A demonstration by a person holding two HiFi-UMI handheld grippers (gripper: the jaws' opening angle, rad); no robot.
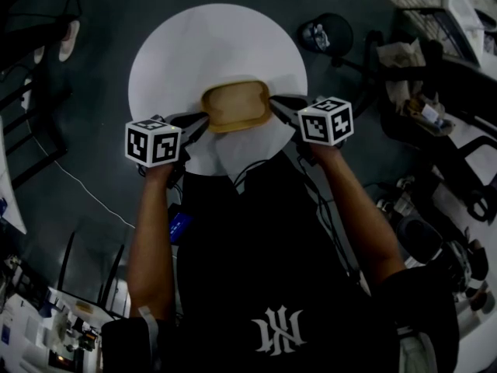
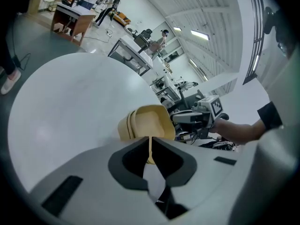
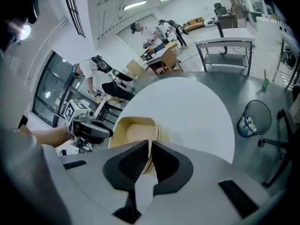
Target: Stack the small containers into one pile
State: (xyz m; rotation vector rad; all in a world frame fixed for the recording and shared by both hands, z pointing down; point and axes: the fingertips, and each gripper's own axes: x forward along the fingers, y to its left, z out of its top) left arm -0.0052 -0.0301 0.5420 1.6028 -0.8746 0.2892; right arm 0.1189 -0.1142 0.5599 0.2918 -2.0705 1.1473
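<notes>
Head view: a round white surface is seen from above, with tan nested containers set close to its near edge, open side up. The pile is flanked by both tools. The left gripper is brought in against the left rim and the right gripper against the right rim, each held in a hand below its marker cube. In the left gripper view, the left gripper is seen clenched on the thin near wall of the nested containers; the wall edge runs up between the two dark pads, which are pressed against it. At least two shells are made out, one seated inside the other. The right gripper is visible at the far rim of the same pile. In the right gripper view, the right gripper is likewise clamped on the rim of the nested containers, with the tan wall pinched between the pads. The left gripper is noted at the opposite rim. The pile is seen resting on the surface. A round bin is noted on the floor beyond the surface edge.
</notes>
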